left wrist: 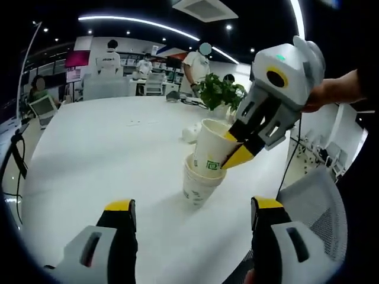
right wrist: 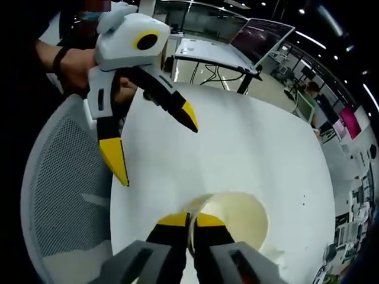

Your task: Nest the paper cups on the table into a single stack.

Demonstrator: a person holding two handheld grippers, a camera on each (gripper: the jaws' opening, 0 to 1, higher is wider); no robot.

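My left claw (left wrist: 192,214) stands released in the left gripper view, its two yellow-tipped jaws wide apart and touching nothing, low over the near edge of the white table (left wrist: 100,160). Ahead of it, toward the table's right edge, a short stack of paper cups (left wrist: 199,188) sits on the surface, mouth up but leaning a little. A further paper cup (left wrist: 210,151) is partly seated in the stack, its long axis tilted so the open mouth points up and away to the right. My right claw (left wrist: 235,148) comes in from the right, clenched on that cup's rim, one jaw inside the mouth and one outside. A potted plant (left wrist: 220,93) stands farther back on the table near the far right edge, and a small crumpled white object (left wrist: 189,134) lies between it and the cups.

In the right gripper view, the right claw (right wrist: 190,220) pinches the near rim of the paper cup (right wrist: 237,219) with its jaws nearly together; I look straight down into its open mouth, so its axis runs away from the camera toward the table (right wrist: 249,148). The left claw (right wrist: 157,145) hangs at the upper left over the table's edge, jaws spread and gripping nothing. A mesh chair back (right wrist: 59,195) sits just off that edge.
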